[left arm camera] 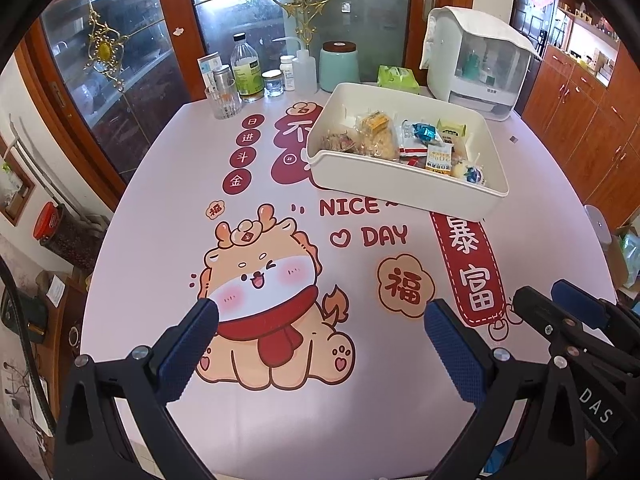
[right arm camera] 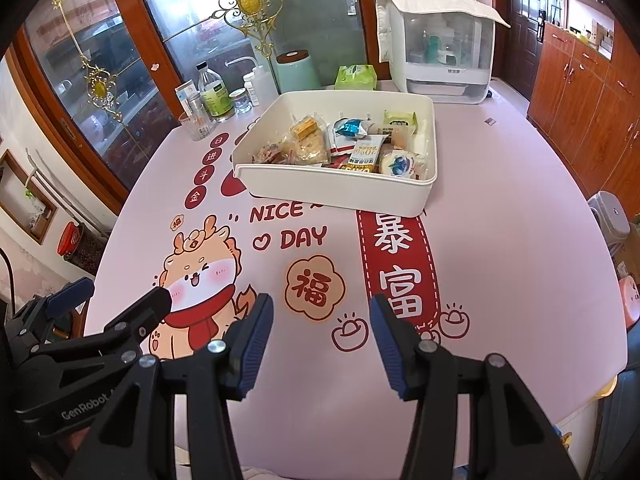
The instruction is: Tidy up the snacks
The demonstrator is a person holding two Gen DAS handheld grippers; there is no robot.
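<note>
A white plastic bin [left arm camera: 400,190] stands on the far middle of the table and holds several wrapped snacks [left arm camera: 424,142]. It also shows in the right wrist view [right arm camera: 332,194], with the snacks [right arm camera: 360,148] inside. My left gripper [left arm camera: 322,320] is open and empty, low over the cartoon dragon print near the table's front edge. My right gripper [right arm camera: 320,316] is open and empty, beside it to the right. The right gripper's fingers [left arm camera: 576,304] show at the right of the left wrist view, and the left gripper's fingers [right arm camera: 68,296] at the left of the right wrist view.
The table [left arm camera: 280,400] has a pink printed cover. Along its far edge stand a glass [left arm camera: 224,100], bottles and jars [left arm camera: 248,68], a green canister [left arm camera: 339,66], a green tissue pack [left arm camera: 398,76] and a white appliance [left arm camera: 476,56]. Wooden cabinets [right arm camera: 580,92] are at the right.
</note>
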